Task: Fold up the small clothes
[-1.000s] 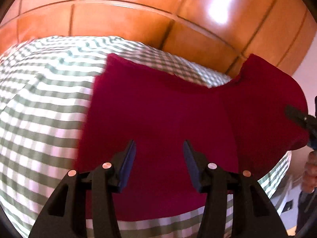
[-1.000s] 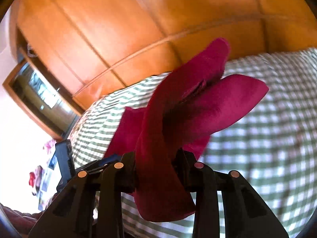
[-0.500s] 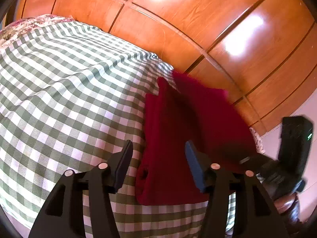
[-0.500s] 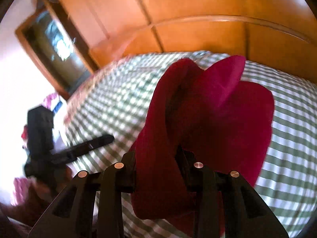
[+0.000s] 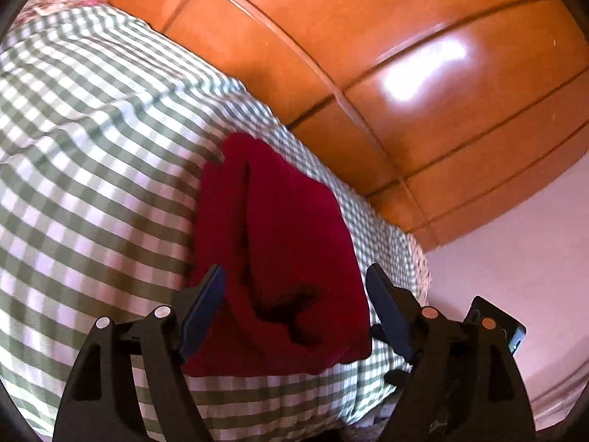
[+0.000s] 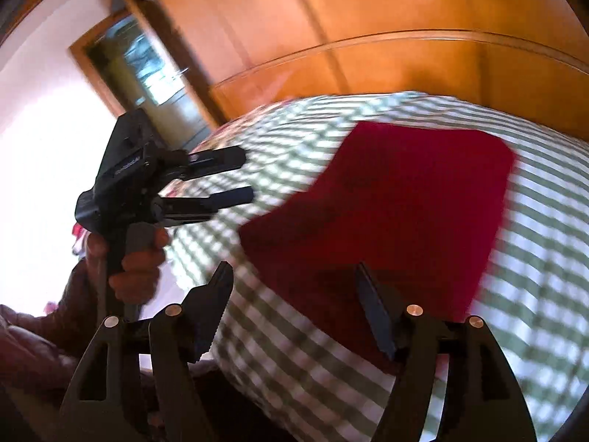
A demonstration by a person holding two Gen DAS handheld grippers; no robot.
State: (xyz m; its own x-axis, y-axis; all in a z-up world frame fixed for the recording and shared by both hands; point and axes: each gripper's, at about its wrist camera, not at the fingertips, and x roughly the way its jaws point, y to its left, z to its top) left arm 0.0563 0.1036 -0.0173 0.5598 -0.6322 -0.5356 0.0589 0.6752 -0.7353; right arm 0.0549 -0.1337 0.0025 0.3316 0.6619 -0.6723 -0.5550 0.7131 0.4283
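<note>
A dark red garment [image 5: 287,243] lies folded on the green-and-white checked bedcover [image 5: 95,169], one layer over another. My left gripper [image 5: 294,291] is open and empty, its fingers either side of the garment's near end, just above it. In the right wrist view the same garment [image 6: 397,213] lies flat as a rough rectangle. My right gripper [image 6: 294,287] is open and empty, just short of the garment's near edge. The left gripper [image 6: 221,176] also shows there, held in a hand at the left, jaws apart.
A glossy wooden headboard or wardrobe [image 5: 368,55] stands right behind the bed. The bed's edge [image 5: 405,350] drops off at the right by a pale wall. A dark doorway or mirror [image 6: 143,59] shows at the left in the right wrist view.
My right gripper carried the lifted part of the red garment over the rest, let it go and opened. The garment now lies flat. My left gripper stayed open and drew back.
</note>
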